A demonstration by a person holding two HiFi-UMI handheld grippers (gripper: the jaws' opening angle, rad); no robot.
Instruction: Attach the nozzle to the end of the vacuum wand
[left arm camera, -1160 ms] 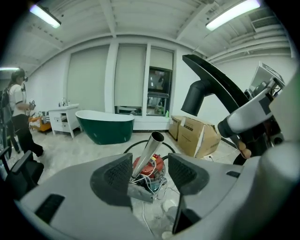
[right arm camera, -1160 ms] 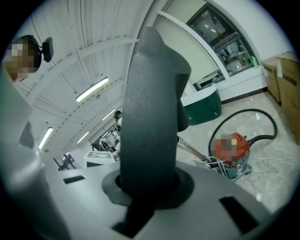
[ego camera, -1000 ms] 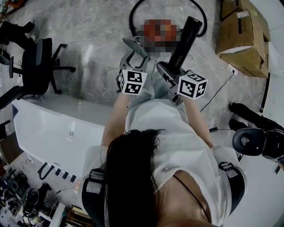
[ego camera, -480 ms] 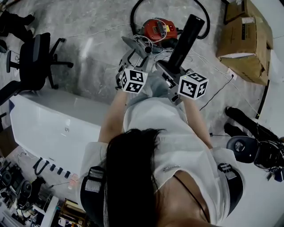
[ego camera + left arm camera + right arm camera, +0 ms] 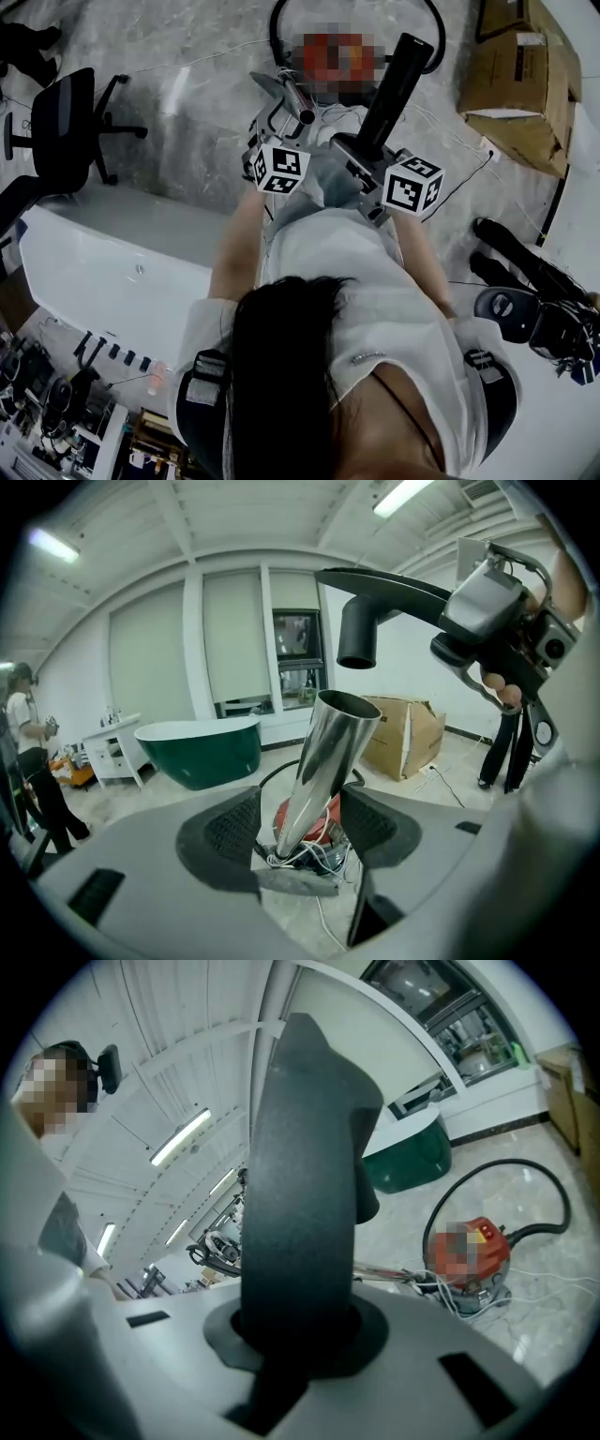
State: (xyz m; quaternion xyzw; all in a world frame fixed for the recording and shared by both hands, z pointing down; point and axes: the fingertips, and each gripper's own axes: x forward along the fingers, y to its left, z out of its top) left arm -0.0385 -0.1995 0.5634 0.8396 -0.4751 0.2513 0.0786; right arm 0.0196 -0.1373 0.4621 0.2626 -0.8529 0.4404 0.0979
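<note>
A shiny metal vacuum wand (image 5: 314, 771) rises from the red vacuum on the floor, its open end tilted up toward me. It stands between the jaws of my left gripper (image 5: 300, 841). Those jaws have just been opening, and both pads stand off the tube. In the head view the wand (image 5: 298, 101) shows just past the left gripper (image 5: 281, 127). My right gripper (image 5: 300, 1335) is shut on the black nozzle (image 5: 300, 1194). In the left gripper view the nozzle (image 5: 375, 611) hangs above and to the right of the wand's end, apart from it. From the head view the nozzle (image 5: 394, 80) points away from me.
The vacuum's black hose (image 5: 281, 28) and white cables lie on the marble floor. Cardboard boxes (image 5: 516, 75) sit at the back right. At the left are a white bathtub (image 5: 112, 272) and an office chair (image 5: 66, 131). A green bathtub (image 5: 197, 747) stands beyond, with another person (image 5: 23, 761) beside it.
Both grippers have shifted a little forward toward the vacuum. The wand's silver end now shows more plainly just ahead of the left gripper. The nozzle stays in the right gripper.
</note>
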